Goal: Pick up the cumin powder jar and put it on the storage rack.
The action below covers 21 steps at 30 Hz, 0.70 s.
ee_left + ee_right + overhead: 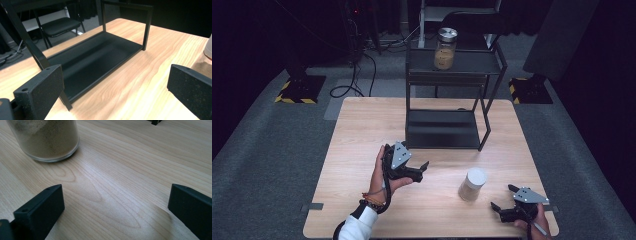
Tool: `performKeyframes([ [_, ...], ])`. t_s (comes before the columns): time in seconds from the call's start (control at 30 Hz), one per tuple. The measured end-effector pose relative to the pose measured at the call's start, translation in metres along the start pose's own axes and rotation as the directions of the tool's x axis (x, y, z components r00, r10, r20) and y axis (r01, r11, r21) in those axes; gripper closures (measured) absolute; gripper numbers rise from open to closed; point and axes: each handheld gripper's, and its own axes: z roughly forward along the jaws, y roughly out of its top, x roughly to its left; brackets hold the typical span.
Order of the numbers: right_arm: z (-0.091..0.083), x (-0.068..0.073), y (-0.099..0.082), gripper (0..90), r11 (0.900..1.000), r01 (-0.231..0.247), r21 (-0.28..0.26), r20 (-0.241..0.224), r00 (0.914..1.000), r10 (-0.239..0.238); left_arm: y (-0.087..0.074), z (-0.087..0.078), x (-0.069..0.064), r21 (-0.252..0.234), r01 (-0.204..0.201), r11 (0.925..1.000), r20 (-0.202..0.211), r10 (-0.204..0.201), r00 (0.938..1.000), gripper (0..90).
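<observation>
A glass jar with a white lid (472, 184) and tan powder inside stands on the wooden table (362, 125), right of centre; its base (47, 140) fills the upper left of the right gripper view. My right gripper (503, 197) is open, low near the table's front right corner, just right of that jar. My left gripper (422, 171) is open, held over the table's middle, facing the black two-tier shelf rack (447, 100), whose lower tray (95, 57) lies ahead of its jaws. A second jar with a metal lid (445, 48) stands on the rack's top shelf.
The rack stands at the table's far middle edge. Beyond it are a black chair (58, 25), cables on grey carpet and yellow-black striped stand bases (297, 92). The white-lidded jar's edge (208, 48) shows at the right of the left gripper view.
</observation>
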Motion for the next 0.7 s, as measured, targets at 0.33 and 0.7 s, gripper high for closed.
performKeyframes([
  [0.33,0.000,0.000,0.000,0.2,1.0000,0.000,0.000,0.000,1.0000,0.000,-0.027,0.002,-0.004,0.026,0.031,0.9992,0.015,-0.031,0.9994,0.7],
  [0.7,0.000,0.000,0.000,0.2,1.0000,0.002,-0.001,0.000,1.0000,-0.002,-0.056,0.005,-0.011,0.093,0.052,0.9943,0.017,-0.054,0.9984,0.7],
])
